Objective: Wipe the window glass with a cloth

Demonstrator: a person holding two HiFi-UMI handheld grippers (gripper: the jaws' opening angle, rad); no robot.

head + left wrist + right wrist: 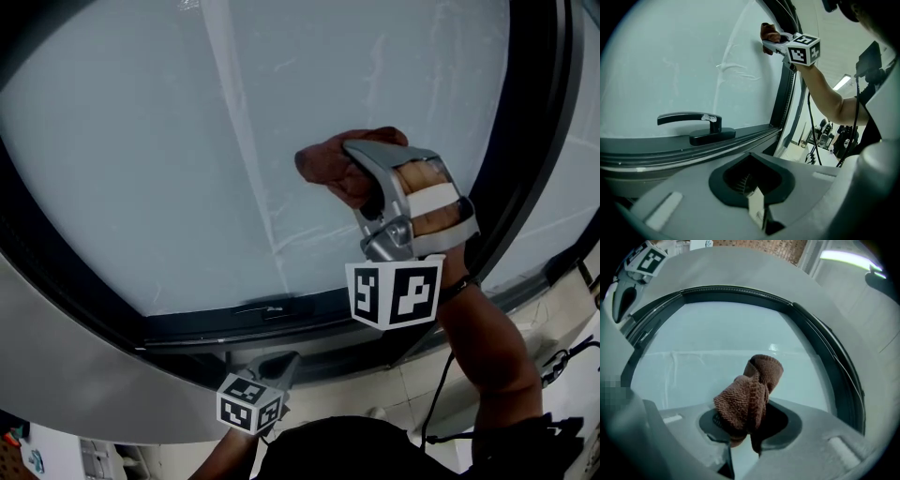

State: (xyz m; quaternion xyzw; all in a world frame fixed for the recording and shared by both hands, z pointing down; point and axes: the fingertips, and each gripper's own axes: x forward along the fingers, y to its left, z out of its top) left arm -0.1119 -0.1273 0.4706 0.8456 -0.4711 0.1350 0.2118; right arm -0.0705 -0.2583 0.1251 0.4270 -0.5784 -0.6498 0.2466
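The frosted window glass [141,141] fills the head view. A bunched brown cloth [323,164] is pressed against its right-hand part, and my right gripper [352,178] is shut on it. In the right gripper view the cloth [750,392] sticks up out of the jaws in front of the glass [703,338]. My left gripper [279,364] hangs low, below the dark window frame [309,309], with its jaws together and nothing in them. From the left gripper view the cloth [768,32] shows high up on the glass [665,61].
A black window handle [693,124] lies along the lower frame rail. Pale streaks [246,159] run down the glass. To the right, a second pane [572,178] sits past a dark upright. Cables [562,361] and tiled floor lie at the lower right.
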